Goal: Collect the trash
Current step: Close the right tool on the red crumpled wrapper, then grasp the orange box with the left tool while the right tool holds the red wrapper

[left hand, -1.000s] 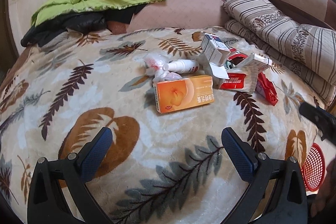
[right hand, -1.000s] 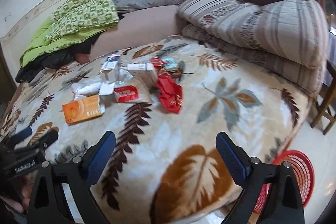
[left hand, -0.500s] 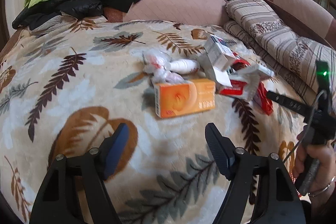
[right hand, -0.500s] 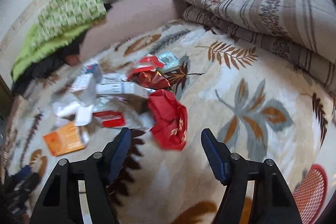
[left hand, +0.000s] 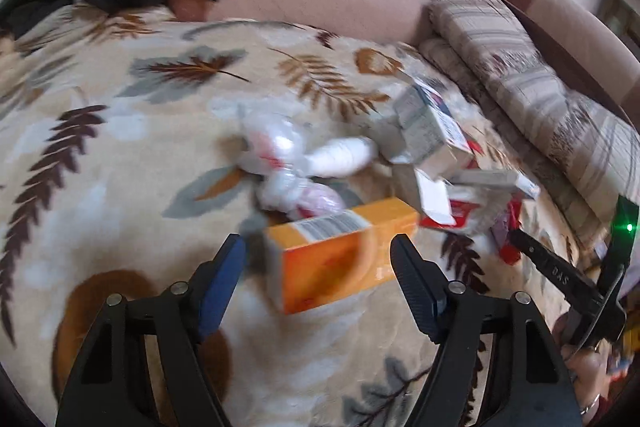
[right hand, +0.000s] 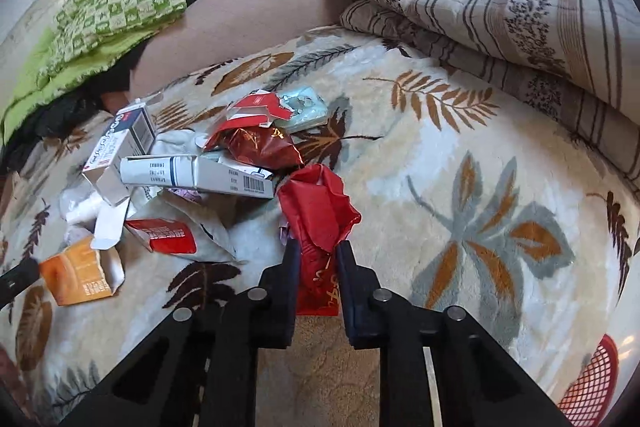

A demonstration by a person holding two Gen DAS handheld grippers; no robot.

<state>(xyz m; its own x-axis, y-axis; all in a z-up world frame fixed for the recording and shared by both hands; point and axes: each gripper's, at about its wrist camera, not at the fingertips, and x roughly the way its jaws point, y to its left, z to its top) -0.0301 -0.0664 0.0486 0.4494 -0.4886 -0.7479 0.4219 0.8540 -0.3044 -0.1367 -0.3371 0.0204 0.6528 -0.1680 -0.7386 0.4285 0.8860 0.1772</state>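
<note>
two hand-held grippers work over a leaf-patterned blanket [right hand: 460, 131] strewn with trash. furthest left, the left gripper [left hand: 318, 281] has its jaws apart, with the orange box [left hand: 340, 255] between them; whether the blue pads touch its sides i cannot tell through the blur. just past the box lie a crumpled white plastic bag [left hand: 280, 155] and a small white bottle [left hand: 344, 155], then a heap of white cartons [right hand: 192, 173]. to the right, the right gripper [right hand: 318, 265] has just been closing, and its jaws now pinch the near end of a red wrapper [right hand: 320, 223], the rest lying crumpled on the blanket. a red mesh basket [right hand: 588, 383] shows at the far right corner, well apart from the pile.
</note>
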